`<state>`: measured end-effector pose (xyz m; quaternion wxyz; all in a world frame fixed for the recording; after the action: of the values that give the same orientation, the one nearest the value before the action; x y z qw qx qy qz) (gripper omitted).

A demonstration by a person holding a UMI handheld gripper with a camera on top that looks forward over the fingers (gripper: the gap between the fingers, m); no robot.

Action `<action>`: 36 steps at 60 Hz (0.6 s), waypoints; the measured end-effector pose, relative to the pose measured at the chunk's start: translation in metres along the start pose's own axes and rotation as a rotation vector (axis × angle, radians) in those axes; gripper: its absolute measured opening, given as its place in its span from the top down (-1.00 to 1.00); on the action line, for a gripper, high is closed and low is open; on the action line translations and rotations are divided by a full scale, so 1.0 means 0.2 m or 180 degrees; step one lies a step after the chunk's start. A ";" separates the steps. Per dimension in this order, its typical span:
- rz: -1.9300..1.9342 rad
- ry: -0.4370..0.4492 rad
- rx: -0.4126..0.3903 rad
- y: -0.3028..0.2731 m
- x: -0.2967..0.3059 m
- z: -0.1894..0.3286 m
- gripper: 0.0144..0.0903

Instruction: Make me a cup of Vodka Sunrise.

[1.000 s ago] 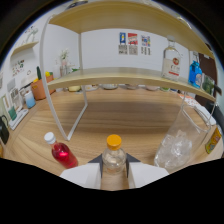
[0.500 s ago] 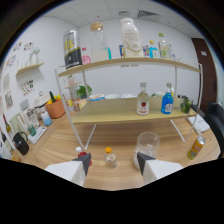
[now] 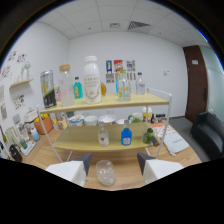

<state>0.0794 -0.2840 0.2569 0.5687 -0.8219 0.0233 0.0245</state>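
Observation:
My gripper is open, its two white fingers spread wide and holding nothing. An empty clear glass stands on the wooden tabletop just ahead, in the gap between them, with space at both sides. Beyond it, on the lower shelf board, stand a small clear bottle with a red label and a blue bottle. A big white bottle stands on the top shelf.
The white-framed two-tier shelf fills the middle ground. Its top holds a can, a cork-topped clear bottle and several other bottles. Bowls line the back of the lower board. A dark sofa sits at the right.
The view has swung up and back from the table. The orange-capped bottle and red bottle seen near the fingers earlier are out of view. The glass now stands between the fingers.

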 end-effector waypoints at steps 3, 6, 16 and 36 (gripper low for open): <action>-0.0019 0.0006 0.0174 -0.18 0.03 0.03 -0.87; -0.0046 -0.0019 0.0315 -0.35 0.05 0.08 -0.87; -0.0096 -0.0043 0.0722 -0.79 0.12 0.27 -0.86; -0.0189 -0.0015 0.0523 -0.85 0.16 0.65 0.11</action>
<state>0.1206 -0.1018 0.3683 0.6347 -0.7727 -0.0005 0.0077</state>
